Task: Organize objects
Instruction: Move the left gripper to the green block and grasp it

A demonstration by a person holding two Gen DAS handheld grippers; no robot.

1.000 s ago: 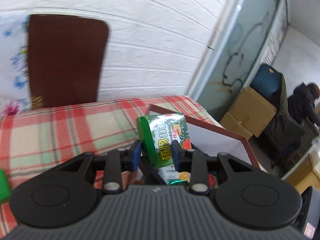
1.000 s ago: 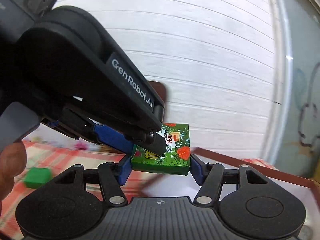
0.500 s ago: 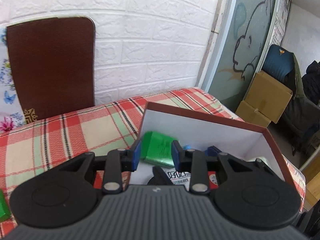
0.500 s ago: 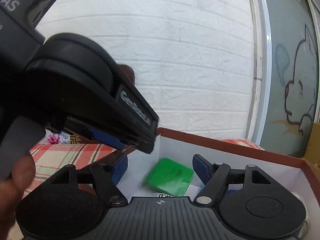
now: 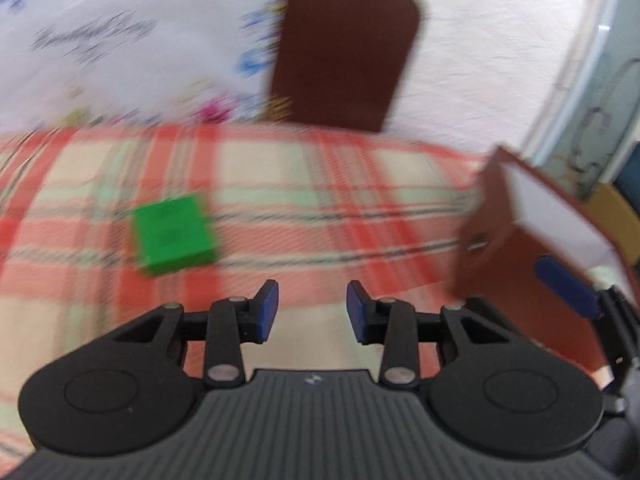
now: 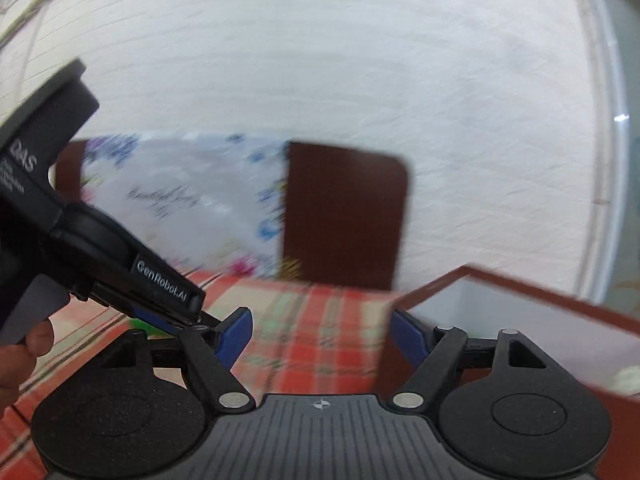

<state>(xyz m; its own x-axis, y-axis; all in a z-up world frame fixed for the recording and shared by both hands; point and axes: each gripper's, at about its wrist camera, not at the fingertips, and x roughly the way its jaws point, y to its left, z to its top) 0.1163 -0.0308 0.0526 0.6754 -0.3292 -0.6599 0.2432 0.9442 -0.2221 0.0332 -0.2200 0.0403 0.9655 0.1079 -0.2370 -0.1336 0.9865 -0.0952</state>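
Observation:
A green box (image 5: 173, 234) lies flat on the red plaid tablecloth (image 5: 320, 216), ahead and to the left of my left gripper (image 5: 312, 312), which is open and empty above the cloth. A brown cardboard box with a white inside (image 5: 532, 216) stands at the right. My right gripper (image 6: 322, 338) is open and empty, next to that box's left wall (image 6: 516, 308). One blue finger of the right gripper (image 5: 564, 286) shows in the left wrist view. The left gripper's body (image 6: 100, 248) shows at the left of the right wrist view. Both views are motion-blurred.
A dark brown chair back (image 5: 344, 48) stands against the white brick wall behind the table; it also shows in the right wrist view (image 6: 344, 216). A floral white sheet (image 5: 120, 40) hangs to its left. A glass door (image 5: 612, 80) is at the far right.
The green box I held between both grippers a second ago dropped into the brown box. Both grippers have since swung left, away from the box, toward another green box on the cloth.

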